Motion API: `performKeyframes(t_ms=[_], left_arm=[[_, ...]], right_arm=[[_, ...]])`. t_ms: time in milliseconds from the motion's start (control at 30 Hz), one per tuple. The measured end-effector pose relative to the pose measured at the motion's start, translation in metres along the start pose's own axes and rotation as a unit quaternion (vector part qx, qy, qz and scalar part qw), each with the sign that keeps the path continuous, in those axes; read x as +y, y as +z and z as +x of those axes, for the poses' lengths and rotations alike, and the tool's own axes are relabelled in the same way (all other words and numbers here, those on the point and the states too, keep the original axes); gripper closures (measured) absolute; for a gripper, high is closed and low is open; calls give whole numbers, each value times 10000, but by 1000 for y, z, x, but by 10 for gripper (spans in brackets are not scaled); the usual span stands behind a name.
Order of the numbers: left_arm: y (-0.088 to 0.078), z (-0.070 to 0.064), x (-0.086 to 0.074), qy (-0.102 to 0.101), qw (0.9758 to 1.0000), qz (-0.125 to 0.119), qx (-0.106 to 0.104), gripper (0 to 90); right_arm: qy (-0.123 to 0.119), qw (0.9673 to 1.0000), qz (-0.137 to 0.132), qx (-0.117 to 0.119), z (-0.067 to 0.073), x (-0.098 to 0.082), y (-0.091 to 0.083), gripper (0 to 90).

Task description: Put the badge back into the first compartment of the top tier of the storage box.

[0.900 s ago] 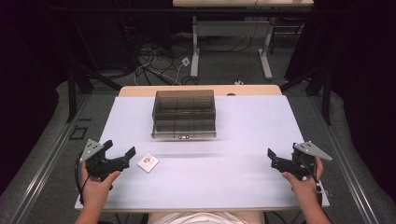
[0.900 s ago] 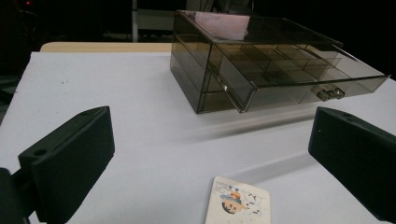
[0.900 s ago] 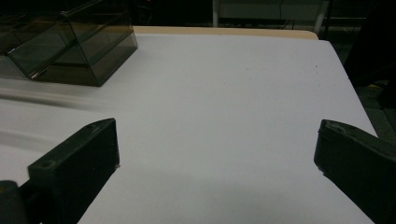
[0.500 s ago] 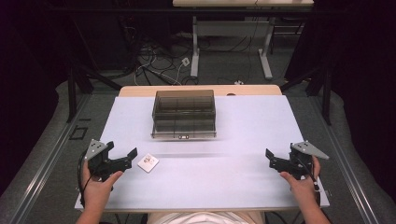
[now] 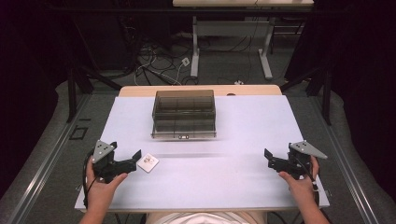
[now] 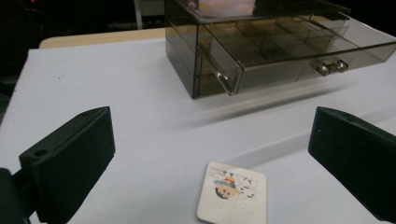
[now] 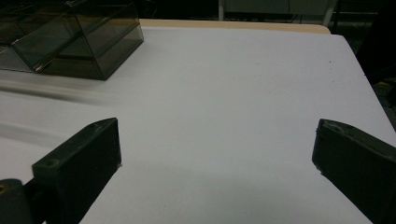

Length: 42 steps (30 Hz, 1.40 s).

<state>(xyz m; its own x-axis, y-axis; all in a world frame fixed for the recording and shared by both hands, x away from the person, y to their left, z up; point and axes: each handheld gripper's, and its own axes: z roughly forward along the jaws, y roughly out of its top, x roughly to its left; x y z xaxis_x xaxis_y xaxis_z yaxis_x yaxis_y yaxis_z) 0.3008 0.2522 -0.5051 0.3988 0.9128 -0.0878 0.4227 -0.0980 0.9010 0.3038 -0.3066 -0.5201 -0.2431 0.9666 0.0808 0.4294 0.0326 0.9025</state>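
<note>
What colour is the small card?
White card with a colourful cartoon figure; the left gripper view shows it best.

Ahead of my left claw and a little to its right, I see a smoky clear drawer box standing on the white table top, with loose cables on the floor far beyond.

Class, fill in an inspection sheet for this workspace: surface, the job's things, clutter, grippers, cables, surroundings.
Surface: white table top, bare in the middle.
Job's things: small picture card lying flat just ahead of the left gripper; smoky clear drawer box at the far middle.
Clutter: nothing seen.
Grippers: left open, empty; right gripper open, empty, near the right edge.
Cables: a tangle on the floor beyond the table.
Surroundings: dark room, desk legs behind.
</note>
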Motion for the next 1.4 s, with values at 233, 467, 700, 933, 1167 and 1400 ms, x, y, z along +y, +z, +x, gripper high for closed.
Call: performKeyframes(t_ms=[233,467,700,933,1167,1400], left_arm=[[5,-6,0,112,9996,234,-96,5],[11,-10,-2,205,9987,428,-207,4],[19,-15,-3,536,9960,684,-217,4],[27,-17,-5,636,9929,982,-235,4],[36,-18,-7,655,9898,1236,-266,4],[44,-18,-9,713,9848,1557,-279,6]], right_arm=[[5,10000,-3,40,1,0,2,14],[-7,10000,47,31,1,-2,2,16],[11,9999,92,41,0,-3,1,20],[0,9999,107,74,1,-4,1,23],[14,9999,119,46,-1,-5,-1,25],[43,9999,91,46,-1,-6,-1,26]])
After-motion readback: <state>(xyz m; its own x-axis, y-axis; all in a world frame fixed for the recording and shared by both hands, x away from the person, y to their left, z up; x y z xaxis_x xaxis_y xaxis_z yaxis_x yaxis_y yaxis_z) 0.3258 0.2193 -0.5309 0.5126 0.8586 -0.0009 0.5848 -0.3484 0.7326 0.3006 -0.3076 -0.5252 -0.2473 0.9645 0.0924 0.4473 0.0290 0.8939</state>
